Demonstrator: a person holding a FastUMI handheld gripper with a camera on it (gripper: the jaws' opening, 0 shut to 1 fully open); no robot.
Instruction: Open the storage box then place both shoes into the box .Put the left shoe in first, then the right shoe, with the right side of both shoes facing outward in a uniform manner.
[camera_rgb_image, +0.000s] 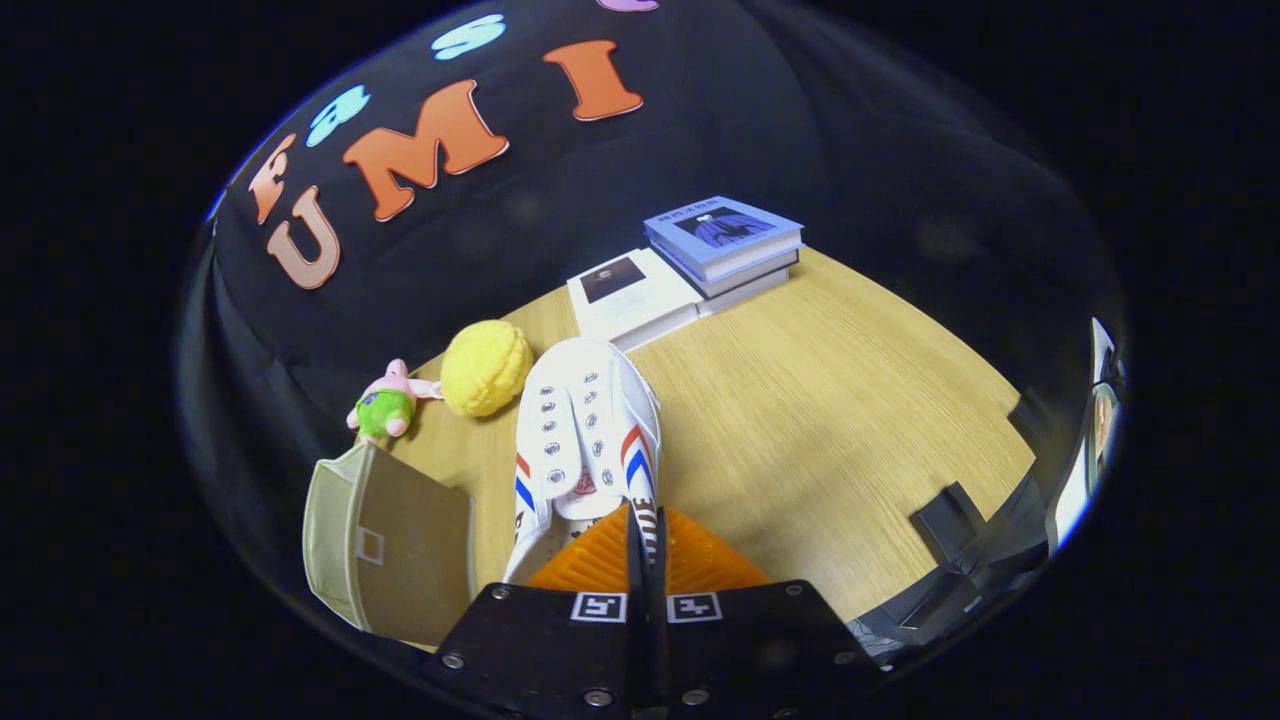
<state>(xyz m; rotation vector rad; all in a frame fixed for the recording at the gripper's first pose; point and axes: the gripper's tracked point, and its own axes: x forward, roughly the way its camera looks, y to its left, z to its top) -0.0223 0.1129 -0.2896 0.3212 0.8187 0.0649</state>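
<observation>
While pressed together on the rear rim of the white sneaker (585, 430), jaws of the gripper (645, 515) pinch a thin striped strip of the collar between the pads. Runs straight ahead from the jaws, heel at the fingertips, toe pointing away toward the white book (630, 290) and the stack of blue books (725, 240) at the far end of the worktop (850, 400). Long axis in line with the fingers, lace side up, red and blue stripes showing on both flanks. Hard to tell left shoe from right at this angle, and hard to tell whether the sole rests on the worktop or hangs just above it.

Stands just to the left of the jaws and beside the sneaker's heel: the beige storage box (400, 550), one flat panel turned this way, its opening not clearly shown. Matters most for the coming move: box sideways from the jaws, not ahead, so probably calls for a swing to the left and a turn of the long axis to suit the box, right flank facing outward.

Beyond the box, near the toe, a yellow plush ball (487, 367) and a small pink and green plush toy (385, 405), both clear of that path.
</observation>
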